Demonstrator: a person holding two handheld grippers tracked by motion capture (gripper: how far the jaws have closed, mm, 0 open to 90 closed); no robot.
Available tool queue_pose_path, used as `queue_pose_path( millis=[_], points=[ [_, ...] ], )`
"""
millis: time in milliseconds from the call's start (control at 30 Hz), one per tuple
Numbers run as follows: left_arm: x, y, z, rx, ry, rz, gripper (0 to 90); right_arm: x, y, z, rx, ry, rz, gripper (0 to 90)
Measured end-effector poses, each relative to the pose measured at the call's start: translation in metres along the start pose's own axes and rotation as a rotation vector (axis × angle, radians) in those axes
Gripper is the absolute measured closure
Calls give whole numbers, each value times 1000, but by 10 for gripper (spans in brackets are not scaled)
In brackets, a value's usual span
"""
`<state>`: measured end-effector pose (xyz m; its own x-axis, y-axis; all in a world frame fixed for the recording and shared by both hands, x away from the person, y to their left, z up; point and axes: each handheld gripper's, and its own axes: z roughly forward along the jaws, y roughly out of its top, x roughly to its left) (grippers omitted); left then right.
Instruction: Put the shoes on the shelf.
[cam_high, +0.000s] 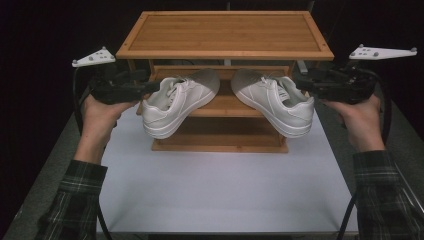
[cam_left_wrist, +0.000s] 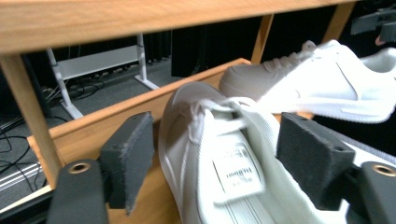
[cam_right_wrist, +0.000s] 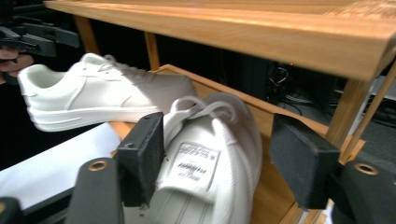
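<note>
Two white sneakers lie on the middle shelf (cam_high: 220, 106) of a bamboo shoe rack (cam_high: 225, 32), toes inward and heels hanging out over the front edge. My left gripper (cam_high: 150, 86) is at the collar of the left sneaker (cam_high: 175, 102). In the left gripper view its pads (cam_left_wrist: 128, 158) stand open on either side of that sneaker (cam_left_wrist: 224, 154), the left pad clearly apart from it. My right gripper (cam_high: 302, 82) is at the collar of the right sneaker (cam_high: 277, 102). Its jaws are open around that shoe's tongue (cam_right_wrist: 194, 165).
The rack's top shelf (cam_left_wrist: 140, 18) hangs just above both grippers, and its wooden legs (cam_right_wrist: 345, 112) stand close by. A white table (cam_high: 220, 190) stretches in front of the rack. Dark floor with cables and a white stand (cam_left_wrist: 70, 93) lies behind it.
</note>
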<state>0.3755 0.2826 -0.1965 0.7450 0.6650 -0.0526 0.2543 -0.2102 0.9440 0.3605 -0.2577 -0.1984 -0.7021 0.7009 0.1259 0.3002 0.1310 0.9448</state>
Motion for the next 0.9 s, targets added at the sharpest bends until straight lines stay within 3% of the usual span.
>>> queue_pose_path(
  millis=[233,433,633,900],
  points=[
    [-8,-17,-18,-9,-25,21,168,6,-17,-15,23,5,2,191],
    [-8,-36,-27,-52,-51,-9,144,2,-36,-30,-37,43,38,173],
    [-12,-46,-31,-33,-49,6,101,2,-45,-38,-36,45,40,153],
    [-21,-78,-26,10,-68,10,88,8,-73,-30,23,81,32,125]
  ],
)
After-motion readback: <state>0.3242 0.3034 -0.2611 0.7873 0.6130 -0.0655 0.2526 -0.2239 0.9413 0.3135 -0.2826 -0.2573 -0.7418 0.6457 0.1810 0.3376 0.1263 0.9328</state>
